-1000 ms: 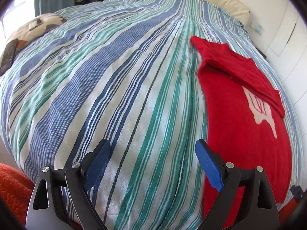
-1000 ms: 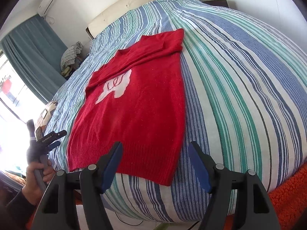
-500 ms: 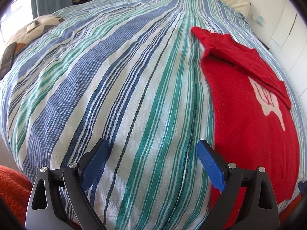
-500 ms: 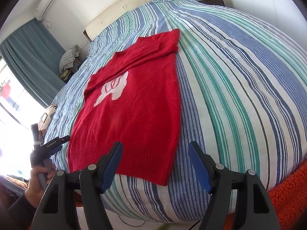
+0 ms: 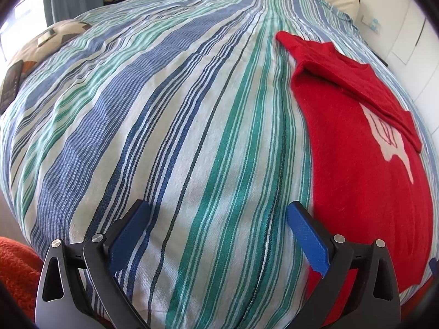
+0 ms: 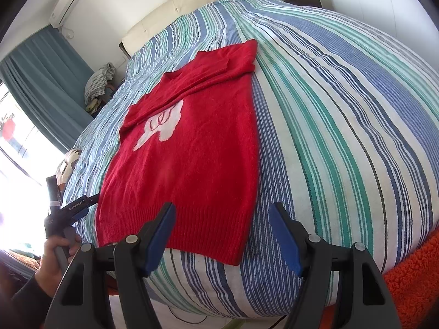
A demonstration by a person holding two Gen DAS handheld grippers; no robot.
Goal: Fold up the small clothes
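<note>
A red sweater (image 6: pixel 189 170) with a white motif is laid flat on the striped bedspread (image 5: pixel 164 137), its ribbed hem near the foot edge of the bed and both sleeves folded across the chest. The right gripper (image 6: pixel 223 235) is held just above the hem, jaws spread wide and empty. The left gripper (image 5: pixel 216 233) is held over bare bedspread beside the sweater's side edge, likewise wide apart and gripping nothing.

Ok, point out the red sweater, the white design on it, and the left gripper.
red sweater (image 6: pixel 192 186): right wrist view, middle of the body.
white design (image 6: pixel 162 126): right wrist view, centre of the chest motif.
left gripper (image 5: pixel 216 224): left wrist view, midway between its blue fingertips.
</note>
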